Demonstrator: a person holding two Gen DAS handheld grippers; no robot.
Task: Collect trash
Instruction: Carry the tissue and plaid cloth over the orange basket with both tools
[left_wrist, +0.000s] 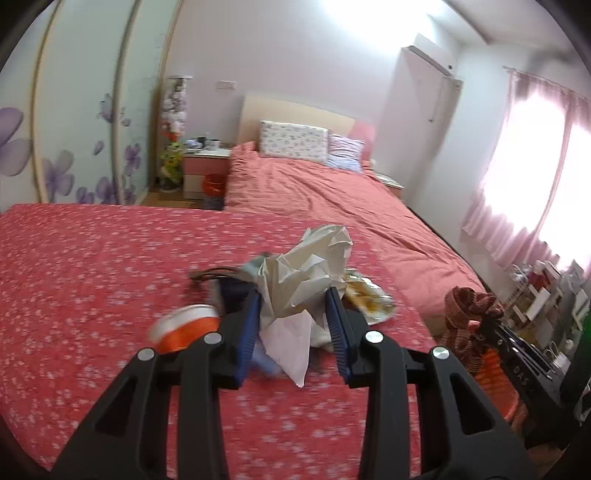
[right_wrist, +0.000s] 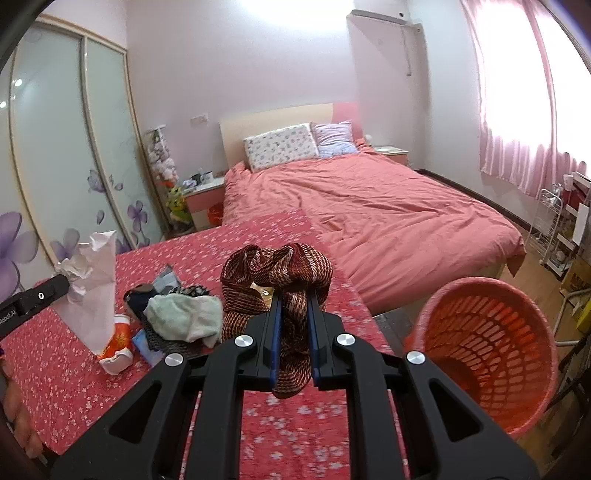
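Centre of left wrist view: left gripper (left_wrist: 293, 295) clamped on crumpled paper (left_wrist: 306, 266), raised off the tabletop.
Handling: paper light, crushable; pinch the dense middle wad.
Right gripper (right_wrist: 294, 301): closed on brown woven cloth (right_wrist: 280, 273), soft, limp.
Basket (right_wrist: 484, 350): orange, lower right, beside table.
Surface: red floral tablecloth (right_wrist: 295, 417).
Room: bedroom, pink bed (right_wrist: 388, 210) behind.

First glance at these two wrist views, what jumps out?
Each gripper grips something above the red floral tabletop: the left gripper clamps crumpled white paper, the right gripper pinches a brown woven cloth. An orange mesh basket stands at the table's right, and a pink bed lies behind.
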